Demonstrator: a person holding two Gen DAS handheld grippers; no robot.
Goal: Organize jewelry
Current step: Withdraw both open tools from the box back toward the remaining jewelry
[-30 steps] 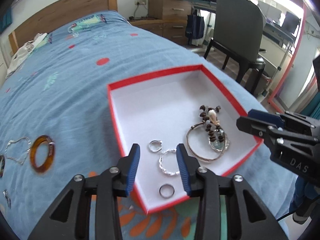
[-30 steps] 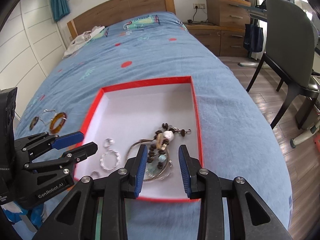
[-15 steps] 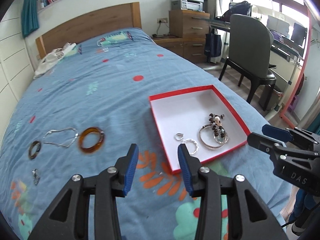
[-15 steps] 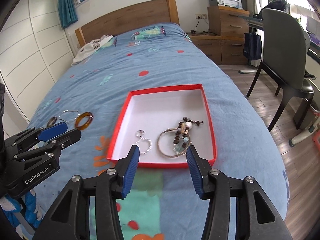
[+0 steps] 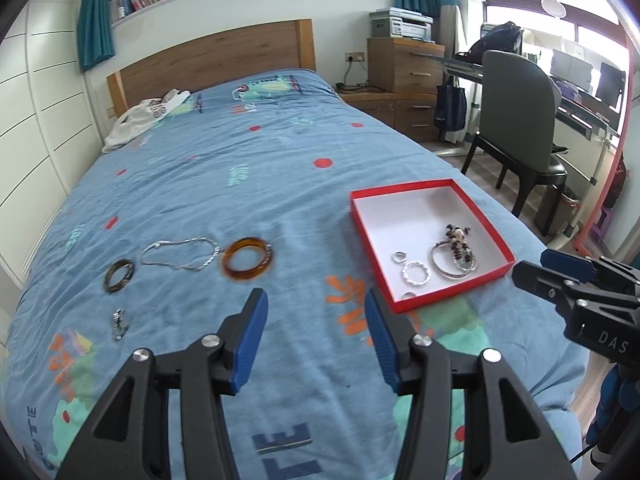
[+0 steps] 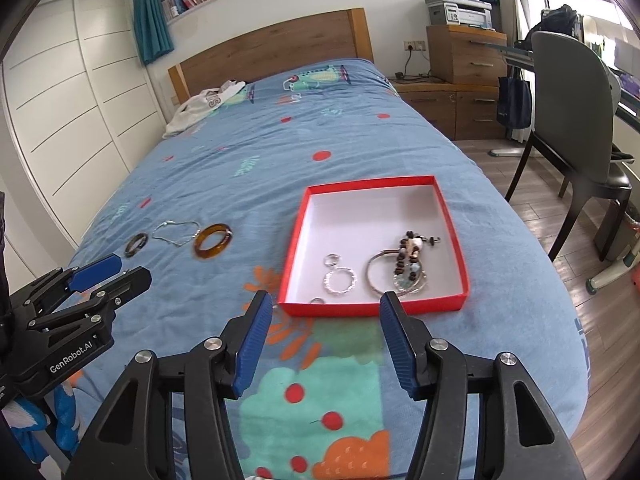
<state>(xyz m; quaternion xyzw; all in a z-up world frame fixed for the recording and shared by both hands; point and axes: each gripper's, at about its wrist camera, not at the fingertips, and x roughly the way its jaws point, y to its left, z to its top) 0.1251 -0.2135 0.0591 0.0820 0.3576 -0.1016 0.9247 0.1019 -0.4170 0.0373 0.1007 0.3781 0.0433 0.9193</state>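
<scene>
Hovering above the bedspread, the left gripper (image 5: 314,304) is held with its jaws wide apart and nothing between them; the right gripper (image 6: 326,306) is spread in the same way and is also empty, just before the red box (image 6: 456,240). Four pieces are left on the cover, well apart from the box: an amber bangle (image 5: 248,258), a silver chain (image 5: 182,254), a dark ring (image 5: 119,275) and a small metal piece (image 5: 119,323). The bangle is judged stiff, smooth and probably slippery; it should be pinched across its band; the chain is thin and limp and will hang, so it is better taken at a bunched part. Rings, hoops and a beaded piece (image 6: 412,254) are already lying in the box. The blue bedspread (image 5: 280,160) is soft and wrinkled, so it will yield under pressing; a chair (image 6: 576,128) and drawers (image 6: 464,56) are seen beside the bed.
</scene>
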